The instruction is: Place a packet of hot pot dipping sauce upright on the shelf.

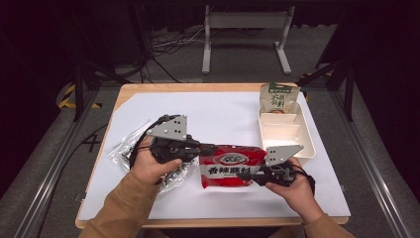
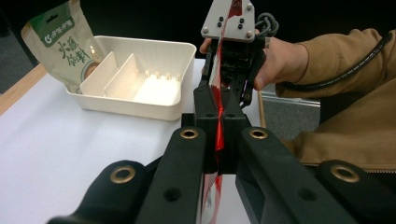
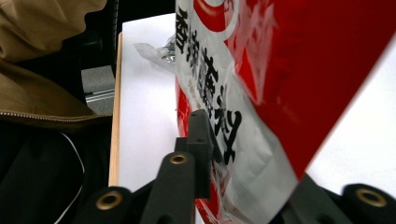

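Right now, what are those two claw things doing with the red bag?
A person holds a gripper in each hand. The left gripper and the right gripper both pinch the red snack bag, holding it up between them. A white divided tray sits beside it, with a green pouch standing in its far end.

The red-and-white packet [image 1: 232,166] bears large black Chinese characters, 香辣蘸料, on its white lower band, below a white oval logo on the red part whose small lettering is too blurred to read. The beige pouch [image 2: 65,44] has a green top band with small white characters that cannot be made out, and dark calligraphic characters beneath, also unclear.
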Available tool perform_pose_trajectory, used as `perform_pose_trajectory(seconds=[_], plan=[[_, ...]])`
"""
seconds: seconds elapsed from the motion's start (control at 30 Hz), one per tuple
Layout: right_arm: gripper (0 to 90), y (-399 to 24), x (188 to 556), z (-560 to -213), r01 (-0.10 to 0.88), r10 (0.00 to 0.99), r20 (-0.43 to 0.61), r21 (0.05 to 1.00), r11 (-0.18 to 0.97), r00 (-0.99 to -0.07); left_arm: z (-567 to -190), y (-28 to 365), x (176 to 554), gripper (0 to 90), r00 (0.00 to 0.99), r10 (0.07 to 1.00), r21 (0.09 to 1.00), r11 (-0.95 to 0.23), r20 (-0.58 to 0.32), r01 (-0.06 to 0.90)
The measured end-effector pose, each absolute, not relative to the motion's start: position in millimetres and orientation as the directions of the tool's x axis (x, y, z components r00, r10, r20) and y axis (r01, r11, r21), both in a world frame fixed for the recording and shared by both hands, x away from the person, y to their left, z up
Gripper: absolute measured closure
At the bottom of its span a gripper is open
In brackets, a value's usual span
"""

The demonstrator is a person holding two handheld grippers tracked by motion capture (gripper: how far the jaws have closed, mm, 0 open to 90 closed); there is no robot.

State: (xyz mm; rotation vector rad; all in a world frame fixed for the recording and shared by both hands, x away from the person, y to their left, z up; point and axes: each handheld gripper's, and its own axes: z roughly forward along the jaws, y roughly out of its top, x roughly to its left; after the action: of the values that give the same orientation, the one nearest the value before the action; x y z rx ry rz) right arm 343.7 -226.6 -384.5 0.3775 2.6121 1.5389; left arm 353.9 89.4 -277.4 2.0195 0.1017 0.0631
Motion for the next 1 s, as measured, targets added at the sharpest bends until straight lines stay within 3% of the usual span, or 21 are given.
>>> perform_pose_trajectory(seconds=[0.4,0.53,0.7,1.0], plan=[[85.9,-229,342,-375,0.203,0.279,0.075,0.861,0.466,-0.957,-279,93,358,87.2,0.987,0.159,0.915,-0.396,-0.018,0.081],[86.2,-234,343,-371,0.233,0.297,0.101,0.861,0.452,-0.950,-281,95,361,64.9,0.983,0.182,0.927,-0.360,-0.039,0.104],[86.4,-239,344,-368,0.254,0.312,0.119,0.862,0.439,-0.943,-281,97,360,51.0,0.978,0.204,0.938,-0.331,-0.036,0.104],[86.6,-255,347,-350,0.239,0.347,0.097,0.886,0.397,-0.933,-284,112,358,40.3,0.965,0.262,0.946,-0.311,-0.008,0.093]])
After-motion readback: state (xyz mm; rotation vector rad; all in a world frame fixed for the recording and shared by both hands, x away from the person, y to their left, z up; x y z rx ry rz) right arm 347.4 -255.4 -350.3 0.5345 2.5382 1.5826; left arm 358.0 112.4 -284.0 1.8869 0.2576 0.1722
